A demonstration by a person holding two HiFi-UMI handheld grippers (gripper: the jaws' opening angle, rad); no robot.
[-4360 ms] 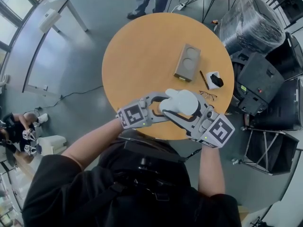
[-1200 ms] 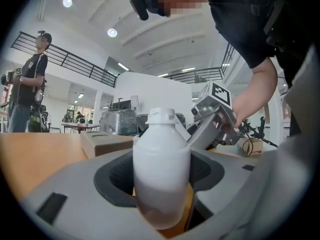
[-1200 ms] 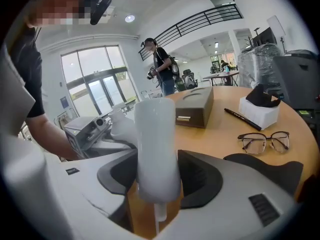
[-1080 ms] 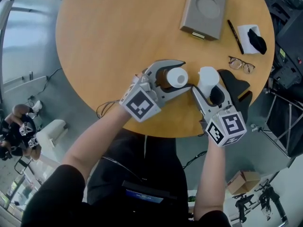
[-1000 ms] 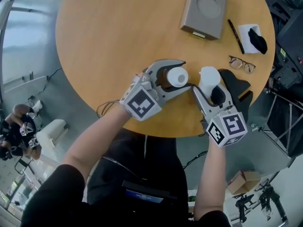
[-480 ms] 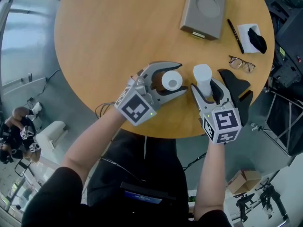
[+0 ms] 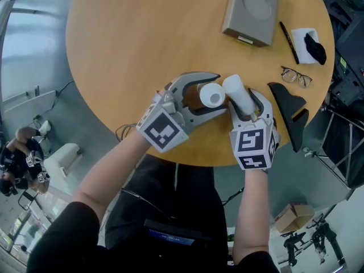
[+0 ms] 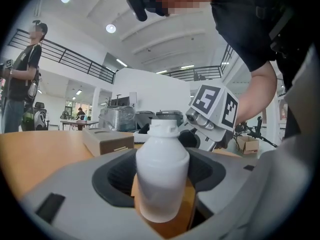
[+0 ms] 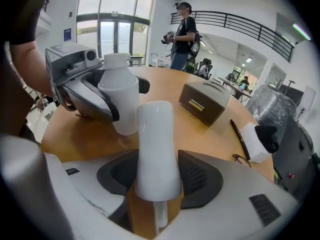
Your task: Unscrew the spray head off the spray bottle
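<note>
Spray head (image 7: 238,92) is off the bottle (image 7: 211,94), clamped in the right gripper (image 7: 246,103). The bottle stands upright on the table (image 7: 131,38) between the jaws of the left gripper (image 7: 216,94). These have just been opening, probably because steadying is finished.

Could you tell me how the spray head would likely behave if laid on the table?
The spray head looks smooth and round, so it would probably roll. Its thin dip tube seems flexible and could bend under pressure.
</note>
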